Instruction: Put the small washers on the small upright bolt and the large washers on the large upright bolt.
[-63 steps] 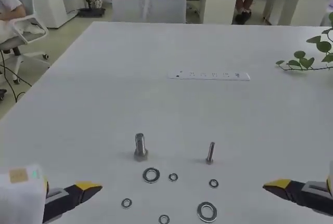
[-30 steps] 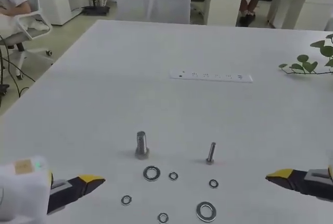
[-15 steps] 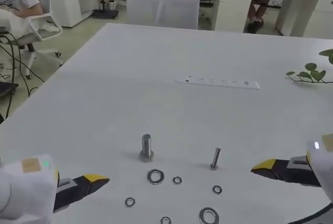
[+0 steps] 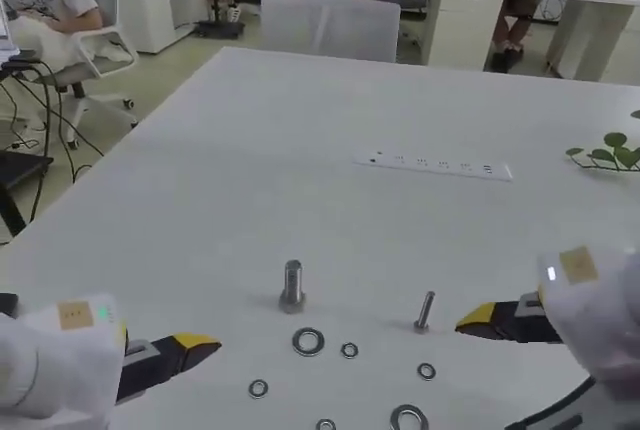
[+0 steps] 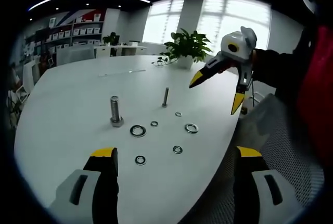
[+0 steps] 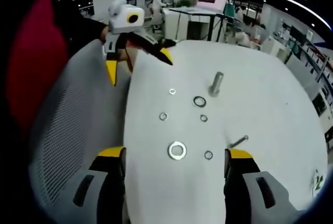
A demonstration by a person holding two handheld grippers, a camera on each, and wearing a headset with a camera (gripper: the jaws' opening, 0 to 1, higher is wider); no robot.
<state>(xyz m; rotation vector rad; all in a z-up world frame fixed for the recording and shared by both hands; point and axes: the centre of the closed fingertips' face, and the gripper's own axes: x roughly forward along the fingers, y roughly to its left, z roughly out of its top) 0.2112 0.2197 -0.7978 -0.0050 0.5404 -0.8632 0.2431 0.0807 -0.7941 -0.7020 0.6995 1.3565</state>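
Observation:
The large bolt and the small bolt stand upright on the white table. In front of them lie two large washers and several small washers. My left gripper hovers open at the lower left, apart from every washer. My right gripper is open, its tip just right of the small bolt. In the left gripper view the open jaws frame the large bolt and the small bolt. In the right gripper view a large washer lies between the open jaws.
A white power strip lies farther back on the table. A leafy plant sits at the right edge. A grey chair stands at the far side, and a person sits at the far left.
My right gripper has moved left and come close to the small bolt. The left gripper has hardly moved. The camera has shifted, so the scene sits a little differently.

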